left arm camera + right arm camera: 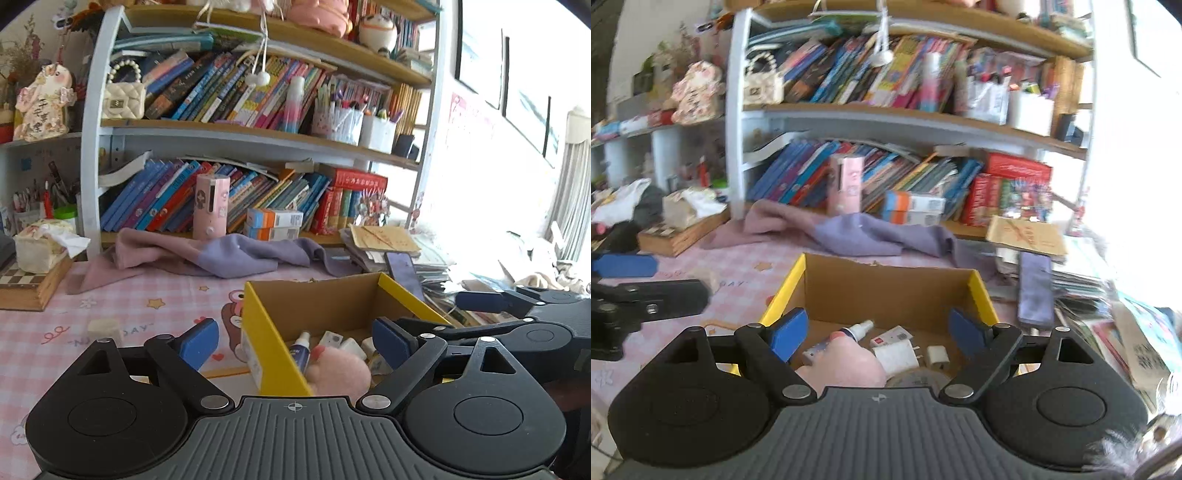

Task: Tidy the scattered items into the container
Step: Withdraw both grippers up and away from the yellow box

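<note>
left gripper (295,341): released, empty | right gripper (879,334): released, empty | box (886,291): holds pink plush (338,371), spray bottle (858,329), chargers

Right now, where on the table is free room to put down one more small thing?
The pink tablecloth is bare between the box, the purple cloth and the wooden board; only a small white block lies there. Right of the box, the paper pile and the phone crowd it.
</note>
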